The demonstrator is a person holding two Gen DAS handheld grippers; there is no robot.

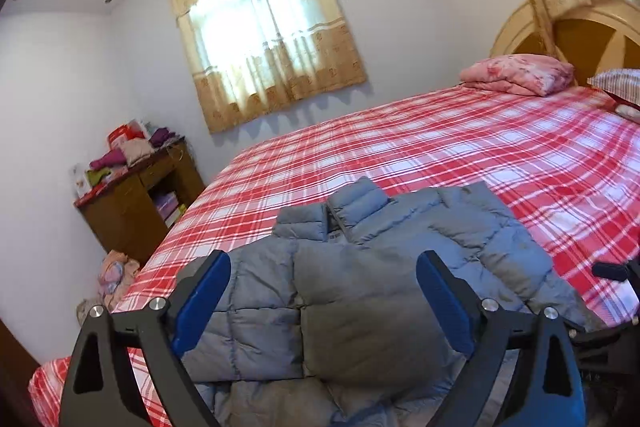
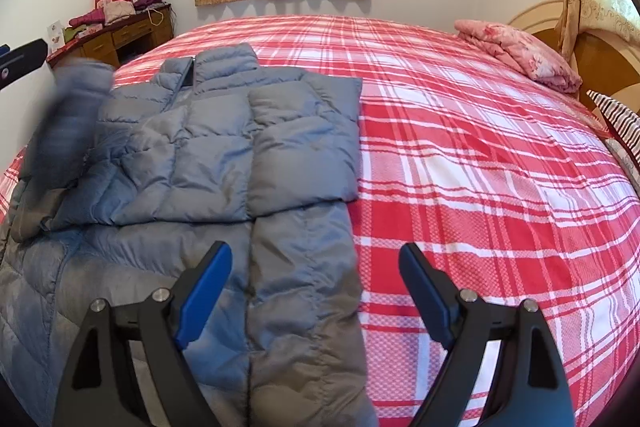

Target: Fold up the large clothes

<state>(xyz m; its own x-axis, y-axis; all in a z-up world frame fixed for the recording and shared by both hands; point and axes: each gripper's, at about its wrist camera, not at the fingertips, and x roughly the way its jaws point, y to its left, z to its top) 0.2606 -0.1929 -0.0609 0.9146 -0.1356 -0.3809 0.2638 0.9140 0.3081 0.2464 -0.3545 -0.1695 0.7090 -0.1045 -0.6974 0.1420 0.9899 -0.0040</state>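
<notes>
A bedroom with pale walls and a curtained window (image 1: 260,39); the bed (image 2: 480,155), under a red and white checked sheet, is my work surface. The grey puffer jacket (image 2: 224,147) lies on the near left part of it, collar away from me, right side already folded in to a straight edge and both sleeves laid over the chest. One sleeve (image 2: 68,115) at the left is blurred in the right wrist view, so I cannot say it has settled.

My left tool (image 1: 324,307) is released, jaws wide, nothing between them, hovering over the jacket's middle. My right tool (image 2: 316,291) is likewise released above the hem, straddling the jacket's right edge.

I judge the jacket light, soft and springy: the quilted fill will puff back and the shiny shell looks slippery, so folds may slide open. I would pinch the hem at both bottom corners, taking all layers, and carry it up towards the collar.
</notes>
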